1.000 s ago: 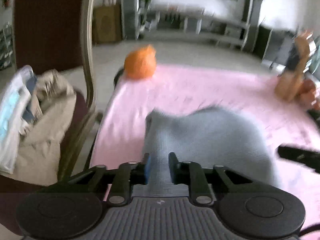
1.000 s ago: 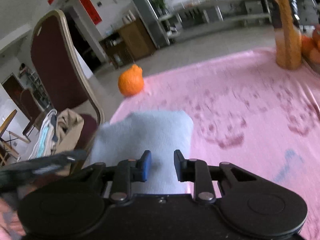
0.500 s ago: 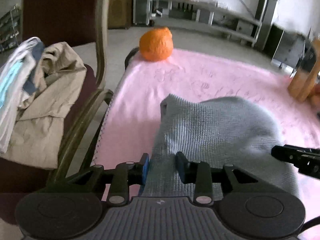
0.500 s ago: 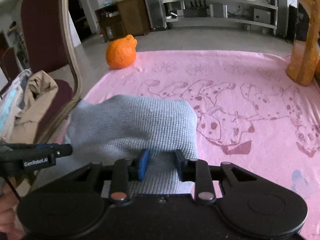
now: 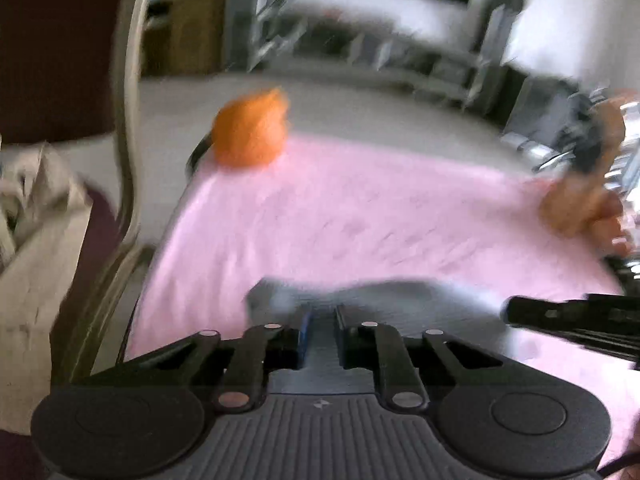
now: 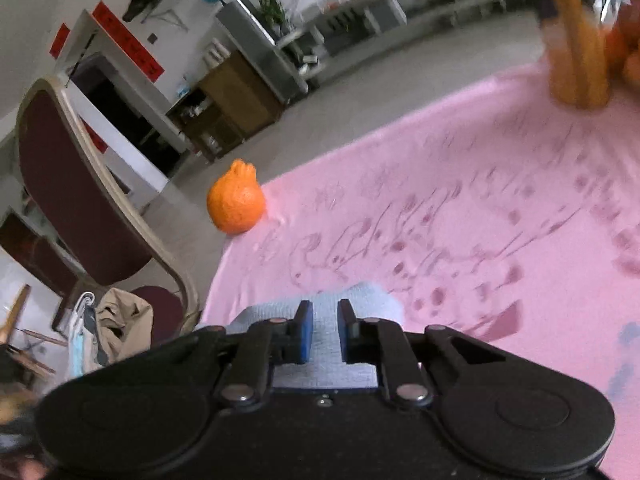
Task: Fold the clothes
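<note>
My left gripper point(image 5: 320, 322) has its fingers pinched close on a fold of the grey knitted garment point(image 5: 360, 300), which fills the narrow gap between the pads. The left wrist view is smeared with blur, so I can make out little of the cloth's shape beyond a low grey hump lying on the pink sheet point(image 5: 360, 216) right in front of the fingers. A black bar, part of the other gripper point(image 5: 572, 320), reaches in from the right edge just beside that hump.

My right gripper point(image 6: 322, 326) is likewise clamped on the garment point(image 6: 332, 360); the pale grey knit runs between the blue pads and spreads a little to either side, resting on the sheet point(image 6: 480, 260) near its front left corner.

An orange stuffed toy point(image 6: 236, 208) sits at the far left corner of the sheet, well apart from the garment. A maroon chair point(image 6: 80, 200) stands to the left, with beige clothing point(image 6: 120, 324) heaped on its seat. A tall yellow-brown object point(image 6: 576, 60) stands at the far right.
</note>
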A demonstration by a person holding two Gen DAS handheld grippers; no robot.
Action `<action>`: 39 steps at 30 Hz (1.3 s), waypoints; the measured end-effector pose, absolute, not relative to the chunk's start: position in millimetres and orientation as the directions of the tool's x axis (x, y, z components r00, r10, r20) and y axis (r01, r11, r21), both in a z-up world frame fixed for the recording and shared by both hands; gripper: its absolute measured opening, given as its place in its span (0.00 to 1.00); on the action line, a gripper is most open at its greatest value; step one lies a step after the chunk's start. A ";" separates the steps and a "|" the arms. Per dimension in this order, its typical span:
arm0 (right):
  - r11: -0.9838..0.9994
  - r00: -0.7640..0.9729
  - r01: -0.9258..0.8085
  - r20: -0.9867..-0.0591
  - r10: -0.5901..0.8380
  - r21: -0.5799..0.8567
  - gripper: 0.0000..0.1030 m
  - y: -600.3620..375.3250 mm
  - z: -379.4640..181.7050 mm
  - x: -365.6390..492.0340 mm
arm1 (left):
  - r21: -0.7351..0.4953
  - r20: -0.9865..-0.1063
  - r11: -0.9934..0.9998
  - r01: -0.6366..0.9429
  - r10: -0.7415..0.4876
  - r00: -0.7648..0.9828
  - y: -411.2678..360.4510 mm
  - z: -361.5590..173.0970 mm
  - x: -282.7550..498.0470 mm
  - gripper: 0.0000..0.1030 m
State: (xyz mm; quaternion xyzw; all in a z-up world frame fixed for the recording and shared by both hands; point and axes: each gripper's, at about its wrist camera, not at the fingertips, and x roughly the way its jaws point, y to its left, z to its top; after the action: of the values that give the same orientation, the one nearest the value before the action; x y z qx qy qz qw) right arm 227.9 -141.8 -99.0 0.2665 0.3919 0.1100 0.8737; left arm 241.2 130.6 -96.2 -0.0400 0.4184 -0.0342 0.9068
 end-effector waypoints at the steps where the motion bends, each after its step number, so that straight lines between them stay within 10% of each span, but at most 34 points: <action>1: 0.845 0.667 0.009 -0.633 0.393 0.534 0.14 -136.0 -103.8 232.6 | -0.096 -0.772 0.995 -0.005 -0.071 0.631 135.9 -103.7 247.3 0.09; 12: 0.946 0.632 -0.040 -0.725 0.273 0.321 0.08 -95.7 -127.3 262.3 | -0.114 -0.790 0.979 -0.168 0.013 0.612 172.9 -115.3 245.6 0.10; 17: 0.906 0.684 -0.013 -0.657 0.317 0.423 0.29 -128.7 -86.4 231.4 | -0.140 -0.734 0.977 -0.160 0.006 0.679 178.9 -89.5 214.3 0.12; 39: 0.931 0.536 -0.097 -0.770 0.346 0.351 0.42 -120.0 -113.0 116.5 | 0.015 -0.772 0.998 0.057 -0.025 0.636 136.3 -94.9 136.4 0.33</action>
State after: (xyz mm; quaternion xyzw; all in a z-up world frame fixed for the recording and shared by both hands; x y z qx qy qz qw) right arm 116.5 -120.0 -113.0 0.1342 0.4644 0.1281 0.8660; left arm 136.4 136.3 -94.9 0.0190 0.4263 -0.0227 0.9041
